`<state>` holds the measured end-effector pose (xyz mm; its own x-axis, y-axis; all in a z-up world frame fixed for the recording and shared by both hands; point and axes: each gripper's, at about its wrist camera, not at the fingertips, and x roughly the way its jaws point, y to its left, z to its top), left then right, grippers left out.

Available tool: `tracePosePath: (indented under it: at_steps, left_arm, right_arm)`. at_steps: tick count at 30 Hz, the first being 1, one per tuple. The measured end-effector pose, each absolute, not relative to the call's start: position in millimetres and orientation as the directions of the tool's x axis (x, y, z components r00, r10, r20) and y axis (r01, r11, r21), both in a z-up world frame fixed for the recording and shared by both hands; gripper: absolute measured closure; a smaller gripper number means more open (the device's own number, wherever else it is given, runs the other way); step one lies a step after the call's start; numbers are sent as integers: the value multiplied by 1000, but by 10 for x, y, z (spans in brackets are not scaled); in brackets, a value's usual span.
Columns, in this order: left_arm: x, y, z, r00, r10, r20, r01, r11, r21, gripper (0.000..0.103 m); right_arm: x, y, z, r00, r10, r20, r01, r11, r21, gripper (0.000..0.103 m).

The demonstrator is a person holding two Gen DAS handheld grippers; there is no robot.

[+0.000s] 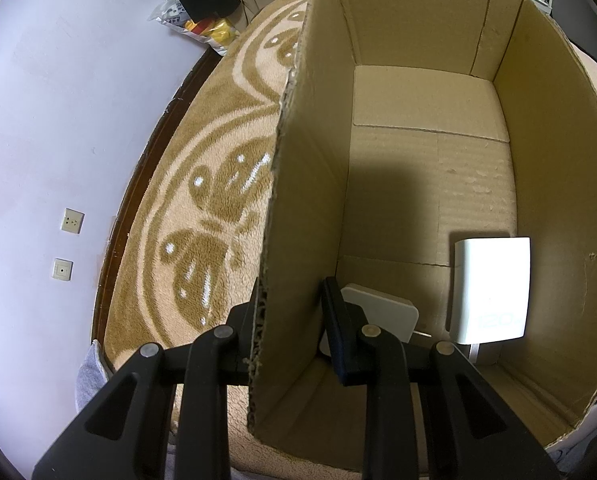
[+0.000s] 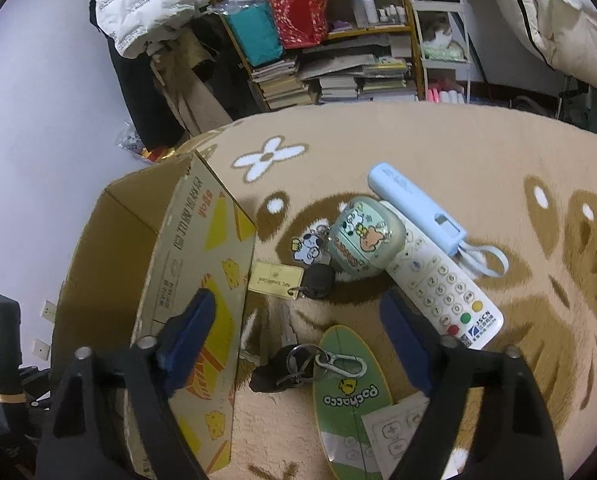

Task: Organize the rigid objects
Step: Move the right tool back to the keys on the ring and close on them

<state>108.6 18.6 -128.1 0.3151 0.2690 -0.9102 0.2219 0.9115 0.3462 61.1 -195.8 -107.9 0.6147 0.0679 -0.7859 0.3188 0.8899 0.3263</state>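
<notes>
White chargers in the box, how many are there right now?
2. One white charger stands against the cardboard box's right wall; a flatter one lies beside the left gripper. The near corner is hidden.

Indoor light is moderate and warm; strong glare blows out the white charger [image 1: 492, 288] standing in the cardboard box [image 1: 418, 40], and a broad soft shadow darkens the box floor. Fisheye bending curves every edge; dark vignettes fill the corners; focus stays fairly sharp.
</notes>
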Motion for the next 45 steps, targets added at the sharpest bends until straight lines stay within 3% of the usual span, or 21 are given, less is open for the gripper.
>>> tracePosePath:
  at_steps: [4,18,33,39,43,45]
  left_arm:
    - [1089,187,-1284,315,270,-910,223,911,347,77]
    - [1081,202,-1307,310,272,-911,225,910,349,77]
    - [1076,201,-1323,307,272,-912,223,911,347,77]
    - [1088,214,-1316,299,260,-918,214,920,330,77]
    - [1077,208,-1321,301,264,-916,217,917,336,77]
    - [1074,208,-1322,300,262,-917,215,918,332,77]
  right_arm:
    - [645,-1974,-1225,565,101,-819,326,885,334,43]
    - [695,-1995,-1506,470,175,-865,352,862,366,44]
    - [723,-1894,-1587,439,277,-855,306,848,433,43]
    - [748,-1825,-1583,426,263,-866,276,874,401,53]
    - [751,-1798,-1592,419,266,-868,269,877,398,70]
    - [752,-1778,-1611,410,274,-870,262,878,400,73]
